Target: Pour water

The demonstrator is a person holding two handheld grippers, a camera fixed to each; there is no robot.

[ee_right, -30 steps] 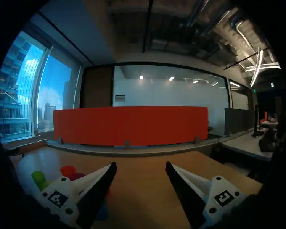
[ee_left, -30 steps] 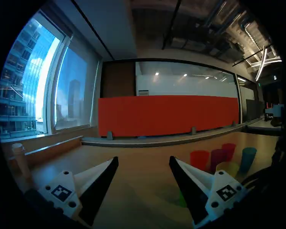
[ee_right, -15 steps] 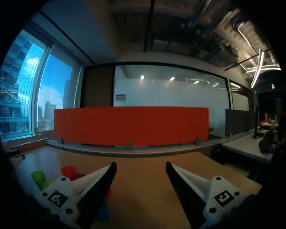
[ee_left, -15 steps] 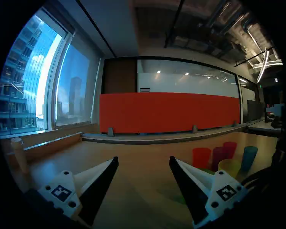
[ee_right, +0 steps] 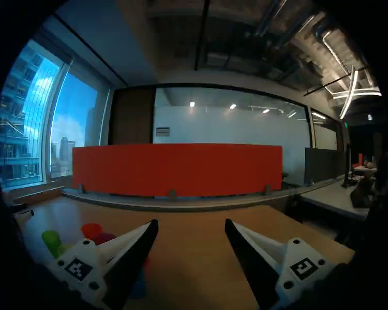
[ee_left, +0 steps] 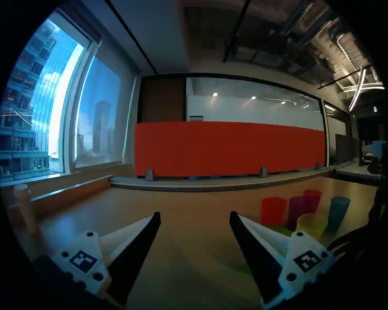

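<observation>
Two big backdrops first: the tall window (ee_left: 49, 113) on the left and the long orange partition (ee_left: 230, 150) standing across the far edge of the wooden table (ee_left: 194, 243). Over that table the left gripper (ee_left: 194, 216) hangs with its fingers spread wide and nothing between them. Same story for the right gripper (ee_right: 191, 223): fingers well apart, holding nothing, tabletop beneath. Now the cups, in the left gripper view clustered on the table just beyond its right-hand finger: red cup (ee_left: 273, 211), purple cup (ee_left: 296, 211), pink cup (ee_left: 312, 199), teal cup (ee_left: 338, 212), with the yellow cup (ee_left: 311, 226) nearest, all packed close. In the right gripper view a green cup (ee_right: 51, 242) peeks out past the left-hand finger
</observation>
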